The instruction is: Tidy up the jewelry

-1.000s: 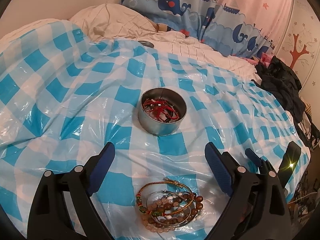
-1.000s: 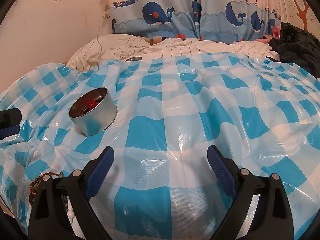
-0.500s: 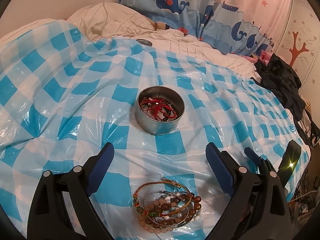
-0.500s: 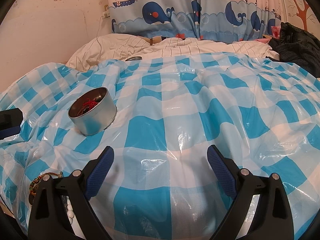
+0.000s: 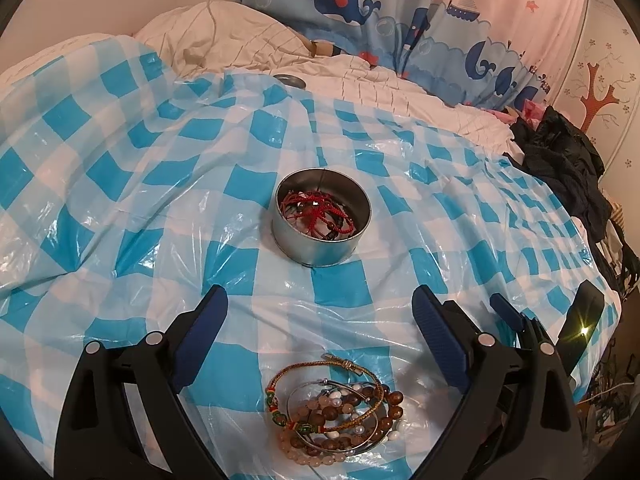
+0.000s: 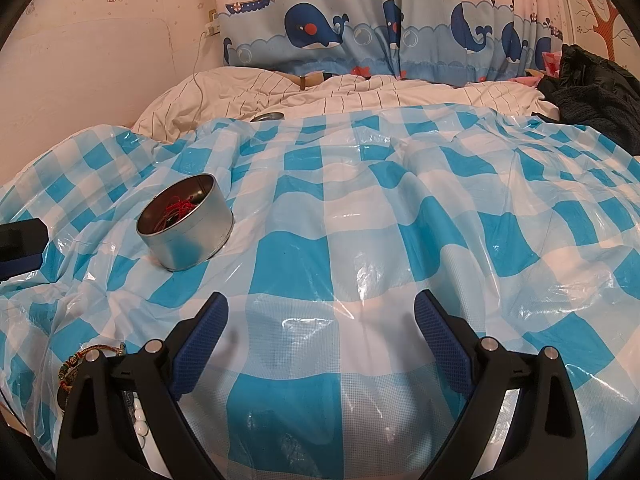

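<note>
A round metal tin holding red cord bracelets sits on the blue-and-white checked plastic sheet. A pile of beaded and wire bracelets lies on the sheet near me, below and between the fingers of my left gripper, which is open and empty. My right gripper is open and empty over bare sheet. In the right wrist view the tin stands to the upper left and the bracelet pile shows partly behind the left finger.
A small metal lid lies at the sheet's far edge on the striped bedding. Dark clothes are heaped at the right. A whale-print curtain hangs behind the bed. The other gripper's tip shows at the left edge.
My left gripper has drawn back slightly, so the tin and bracelet pile sit a little farther up in its view. The right gripper has barely moved.
</note>
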Demonstrator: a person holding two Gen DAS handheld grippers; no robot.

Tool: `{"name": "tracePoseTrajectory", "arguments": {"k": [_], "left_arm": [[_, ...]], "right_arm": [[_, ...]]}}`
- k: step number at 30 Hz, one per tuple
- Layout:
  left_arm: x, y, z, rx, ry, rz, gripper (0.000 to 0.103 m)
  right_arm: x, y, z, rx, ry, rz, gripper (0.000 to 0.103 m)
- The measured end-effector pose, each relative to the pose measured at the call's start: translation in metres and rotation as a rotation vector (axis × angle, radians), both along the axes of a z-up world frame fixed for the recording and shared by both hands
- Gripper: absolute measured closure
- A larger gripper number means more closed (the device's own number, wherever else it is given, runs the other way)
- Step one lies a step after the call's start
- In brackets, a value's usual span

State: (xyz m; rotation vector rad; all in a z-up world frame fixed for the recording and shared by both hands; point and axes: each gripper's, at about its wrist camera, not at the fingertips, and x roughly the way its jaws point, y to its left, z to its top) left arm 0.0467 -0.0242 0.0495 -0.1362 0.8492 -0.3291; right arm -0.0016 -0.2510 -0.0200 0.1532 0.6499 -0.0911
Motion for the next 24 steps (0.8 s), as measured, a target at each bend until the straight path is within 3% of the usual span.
{"name": "tracePoseTrajectory", "arguments": {"k": [24], "left_arm": [[0.0014,-0.0017,0.0,0.004,0.005,-0.002,0.013]], "right_arm": [[0.0001,-0.0009,-0.0001,0.001,0.001,0.0,0.013]]}}
